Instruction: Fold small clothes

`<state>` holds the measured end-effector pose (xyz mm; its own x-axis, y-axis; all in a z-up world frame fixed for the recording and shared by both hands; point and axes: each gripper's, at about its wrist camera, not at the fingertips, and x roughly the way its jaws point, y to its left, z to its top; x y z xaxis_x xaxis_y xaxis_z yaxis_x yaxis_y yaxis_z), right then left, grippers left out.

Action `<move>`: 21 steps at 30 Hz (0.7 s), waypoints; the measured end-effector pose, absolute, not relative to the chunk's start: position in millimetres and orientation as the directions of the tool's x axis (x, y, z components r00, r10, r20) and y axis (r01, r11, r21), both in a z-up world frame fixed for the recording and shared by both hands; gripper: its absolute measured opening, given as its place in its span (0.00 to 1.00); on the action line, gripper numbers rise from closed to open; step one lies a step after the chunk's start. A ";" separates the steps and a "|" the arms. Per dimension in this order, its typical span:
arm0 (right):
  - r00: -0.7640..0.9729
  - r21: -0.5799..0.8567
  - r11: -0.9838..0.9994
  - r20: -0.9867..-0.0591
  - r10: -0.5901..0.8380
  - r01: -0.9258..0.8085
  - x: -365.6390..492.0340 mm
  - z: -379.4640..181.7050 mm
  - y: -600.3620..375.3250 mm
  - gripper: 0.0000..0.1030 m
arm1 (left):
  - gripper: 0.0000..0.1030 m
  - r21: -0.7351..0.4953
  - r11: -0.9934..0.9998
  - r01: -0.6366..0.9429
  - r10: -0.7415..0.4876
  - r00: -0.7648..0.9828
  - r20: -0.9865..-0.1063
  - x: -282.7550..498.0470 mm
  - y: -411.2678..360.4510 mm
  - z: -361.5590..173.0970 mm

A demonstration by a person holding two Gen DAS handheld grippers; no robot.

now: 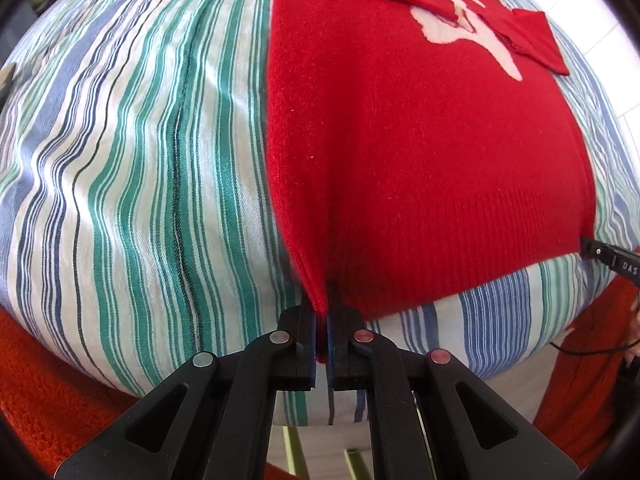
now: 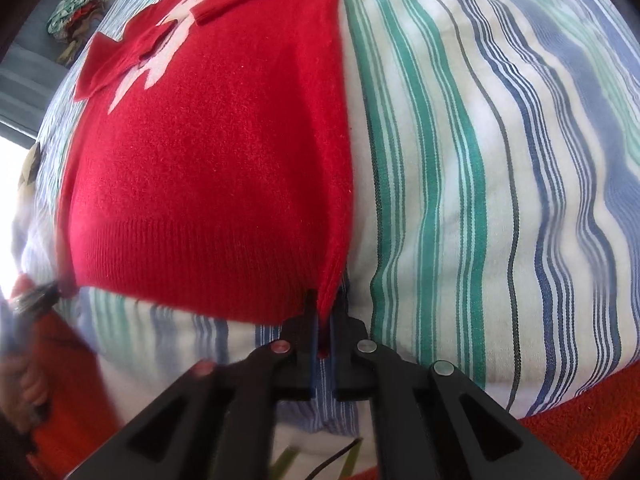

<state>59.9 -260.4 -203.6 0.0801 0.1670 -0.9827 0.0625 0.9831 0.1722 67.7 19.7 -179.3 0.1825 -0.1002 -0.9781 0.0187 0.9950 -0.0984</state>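
A small red knit sweater [image 1: 420, 152] with a white figure on its front lies spread on a striped pillow [image 1: 140, 160], both sleeves folded across the chest. My left gripper [image 1: 322, 320] is shut on the hem's left corner, red cloth pinched between its pads. In the right wrist view the same sweater [image 2: 208, 184] stretches away from me, and my right gripper [image 2: 324, 320] is shut on the hem's right corner. The tip of the right gripper [image 1: 612, 258] shows at the sweater's other hem corner in the left wrist view.
The striped pillow [image 2: 500, 160] rests on an orange fleecy cover [image 1: 48, 392]. A hand [image 2: 24, 384] holds the left tool at the left edge of the right wrist view. A heap of patterned cloth [image 2: 76, 12] lies far off at the upper left.
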 end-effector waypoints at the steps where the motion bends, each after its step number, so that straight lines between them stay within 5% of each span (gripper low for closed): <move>1: 0.090 0.163 0.985 -0.984 0.157 0.059 59.6 -202.3 -258.2 0.02 | 0.05 -0.097 0.995 0.014 -0.098 0.187 -0.977 68.5 19.5 -179.3; 7: 0.125 0.217 0.972 -0.971 0.205 0.088 54.9 -196.2 -268.0 0.07 | 0.13 -0.112 0.994 0.005 -0.111 0.214 -0.971 65.9 21.4 -169.0; 9: 0.121 0.222 0.971 -0.970 0.211 0.087 54.3 -192.4 -270.9 0.10 | 0.29 -0.105 0.994 0.006 -0.104 0.207 -0.973 60.0 22.5 -163.2; 11: 0.118 0.223 0.971 -0.970 0.212 0.083 53.4 -186.3 -275.4 0.31 | 0.74 -0.082 0.997 -0.005 -0.079 0.193 -0.978 53.8 25.9 -157.1; 12: 0.117 0.223 0.971 -0.970 0.213 0.083 52.0 -183.0 -279.0 0.38 | 0.80 -0.049 0.999 -0.015 -0.045 0.184 -0.982 51.7 26.7 -155.9; 13: 0.114 0.221 0.972 -0.971 0.211 0.083 50.0 -178.6 -285.0 0.52 | 0.81 -0.016 1.000 -0.016 -0.013 0.179 -0.984 46.3 28.3 -153.8; 14: 0.111 0.214 0.973 -0.972 0.205 0.086 48.3 -174.9 -288.3 0.55 | 0.79 0.003 1.000 -0.005 0.004 0.170 -0.985 44.0 28.6 -152.4; 21: 0.179 0.111 0.993 -0.979 0.102 0.042 22.7 -130.9 -291.4 0.55 | 0.78 0.033 0.999 -0.019 0.037 0.345 -0.938 32.9 39.0 -87.4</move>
<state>22.7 -291.4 -130.9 0.1792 0.1019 -0.9785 0.0418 0.9929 0.1111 32.9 39.0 -87.4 0.3446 0.0372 -0.9380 -0.0185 0.9993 0.0329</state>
